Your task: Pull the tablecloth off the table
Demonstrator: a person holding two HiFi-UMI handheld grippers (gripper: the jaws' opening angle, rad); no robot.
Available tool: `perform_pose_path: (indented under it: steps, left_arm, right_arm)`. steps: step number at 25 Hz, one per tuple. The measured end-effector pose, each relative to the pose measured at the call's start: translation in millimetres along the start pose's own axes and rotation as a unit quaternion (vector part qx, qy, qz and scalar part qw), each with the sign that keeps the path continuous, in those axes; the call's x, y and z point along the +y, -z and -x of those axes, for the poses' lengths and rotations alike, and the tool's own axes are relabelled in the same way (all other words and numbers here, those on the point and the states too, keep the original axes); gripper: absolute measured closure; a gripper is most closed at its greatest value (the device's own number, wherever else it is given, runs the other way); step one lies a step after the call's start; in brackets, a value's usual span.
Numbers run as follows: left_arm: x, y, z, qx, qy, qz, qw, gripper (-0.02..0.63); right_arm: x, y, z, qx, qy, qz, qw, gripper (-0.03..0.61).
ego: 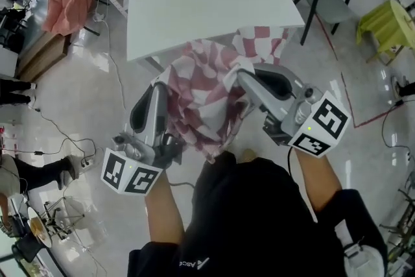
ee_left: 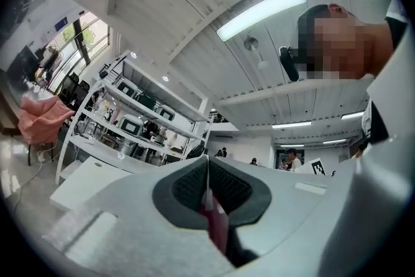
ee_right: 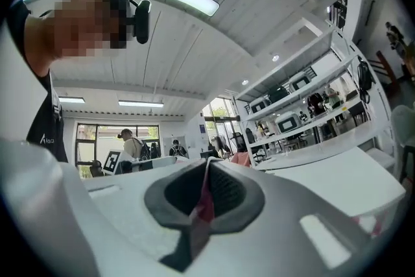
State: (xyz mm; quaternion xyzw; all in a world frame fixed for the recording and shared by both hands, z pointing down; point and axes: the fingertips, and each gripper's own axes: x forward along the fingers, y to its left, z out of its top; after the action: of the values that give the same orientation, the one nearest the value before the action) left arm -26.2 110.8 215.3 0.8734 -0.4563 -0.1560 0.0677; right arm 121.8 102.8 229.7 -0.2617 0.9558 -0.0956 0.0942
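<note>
From above, the head view shows the red-and-white checked tablecloth [ego: 201, 97] bunched between the left claw [ego: 159, 91] and the right claw [ego: 243, 78]. It is almost clear of the white bench [ego: 201, 3], with one end reaching the near edge by the right corner. The gripper views alone show the grips: each claw is clamped tight on a thin fold of cloth.
</note>
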Motion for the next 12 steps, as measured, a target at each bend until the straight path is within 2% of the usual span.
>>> perform_pose_path:
  steps: [4,12]
  left_arm:
    - [-37.4,-11.1,16.4,-0.019,0.003,-0.002,0.9998,0.603]
    - [-29.2,-13.6,25.1,-0.018,0.017,-0.004,0.9997,0.603]
  right_arm:
    - [15.9,-21.9,33.6,-0.029,-0.012,-0.001,1.0,0.575]
    - [13.9,-23.1,38.3,-0.057,0.025,-0.002,0.998,0.575]
